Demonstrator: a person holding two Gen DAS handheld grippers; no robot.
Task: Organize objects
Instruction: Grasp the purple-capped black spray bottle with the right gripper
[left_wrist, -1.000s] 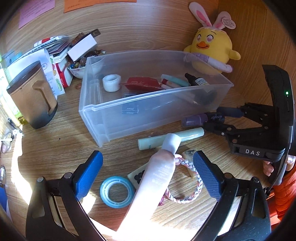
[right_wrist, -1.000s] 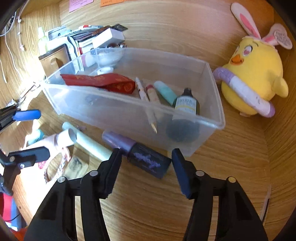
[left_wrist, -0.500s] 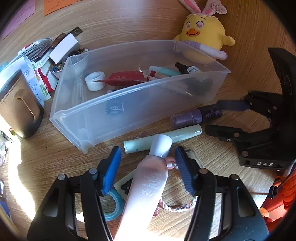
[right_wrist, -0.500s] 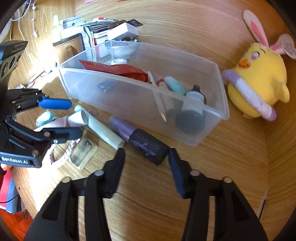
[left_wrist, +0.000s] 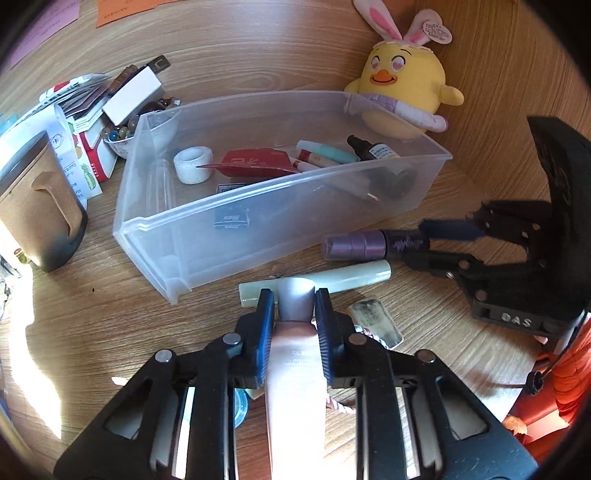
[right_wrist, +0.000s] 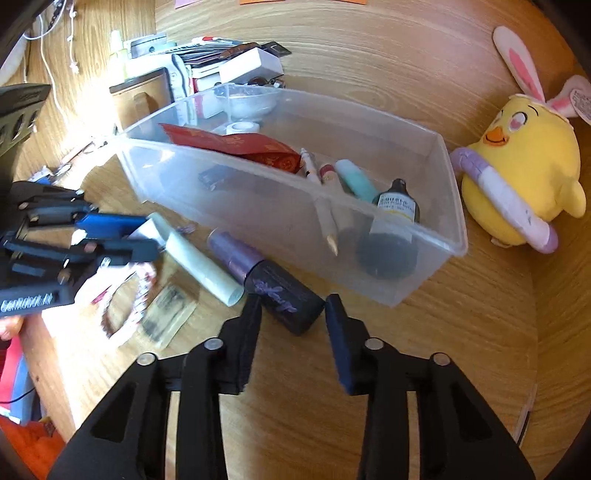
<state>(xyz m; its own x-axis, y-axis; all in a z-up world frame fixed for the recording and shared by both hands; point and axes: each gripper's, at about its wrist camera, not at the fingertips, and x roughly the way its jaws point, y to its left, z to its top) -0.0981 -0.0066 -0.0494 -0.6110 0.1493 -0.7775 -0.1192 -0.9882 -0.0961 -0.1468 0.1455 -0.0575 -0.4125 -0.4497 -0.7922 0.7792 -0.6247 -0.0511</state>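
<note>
The left gripper (left_wrist: 294, 295) is clamped on the pink tube (left_wrist: 295, 373), its blue pads pinching the neck just below the grey cap (left_wrist: 295, 299), likely because the neck is the stiffest part to grip and leaves the soft body hanging free. The right gripper (right_wrist: 291, 314) stands open, its jaws straddling the dark base of the purple bottle (right_wrist: 273, 282) without visibly pressing it, so it looks poised to close rather than already holding. That bottle lies on its side with its purple cap pointing to 10 o'clock in the right wrist view, touching or just beside the pale green tube (right_wrist: 199, 258), which lies along it on the 9 o'clock side. At 12 o'clock from both grippers sits the clear bin (left_wrist: 236, 236), already holding a red packet (left_wrist: 255, 162), a white tape roll (left_wrist: 192, 164), pencils and a dropper bottle (right_wrist: 399, 205), so it reads as the place these loose items belong. A bracelet (right_wrist: 125, 306) and a small sachet (left_wrist: 373, 321) lie on the desk (right_wrist: 406, 387) under the pink tube. A yellow chick toy (right_wrist: 524, 173) sits beyond the bin at 2 o'clock.
</note>
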